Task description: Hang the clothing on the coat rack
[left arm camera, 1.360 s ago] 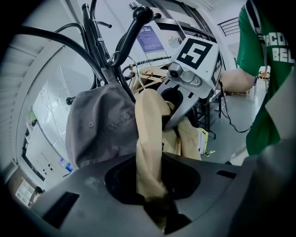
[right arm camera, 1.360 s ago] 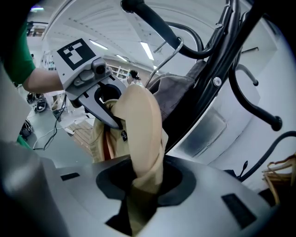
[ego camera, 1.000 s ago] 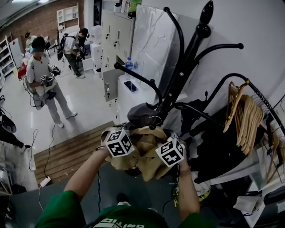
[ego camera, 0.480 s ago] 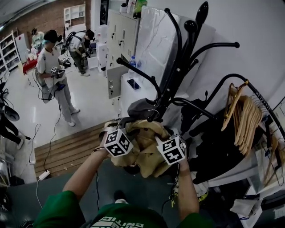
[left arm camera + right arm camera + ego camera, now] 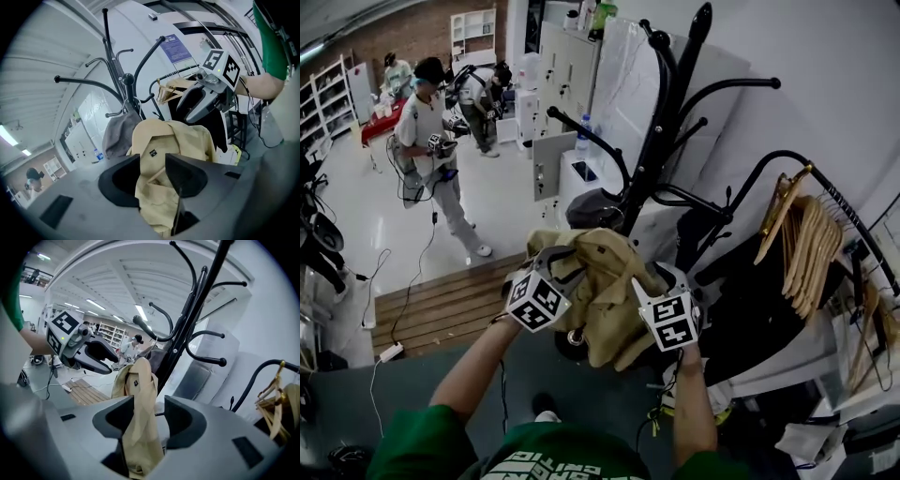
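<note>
the left gripper [image 5: 152, 159] and the right gripper [image 5: 148, 399] both stand wide apart, their jaws having just been opening. a fold of the tan shirt [image 5: 600, 281] hangs loose in each gap, clamped by neither. the shirt drapes between the two tools, just ahead of them at the lower hooks of the black coat rack [image 5: 661, 141]; which hook bears it cannot be told. the left gripper view alone shows a small dark label [image 5: 152, 153] inside the collar, with a grey garment [image 5: 117, 136] just beyond. only the head view shows the wooden hangers [image 5: 806, 244] off to the right gripper's side.
</note>
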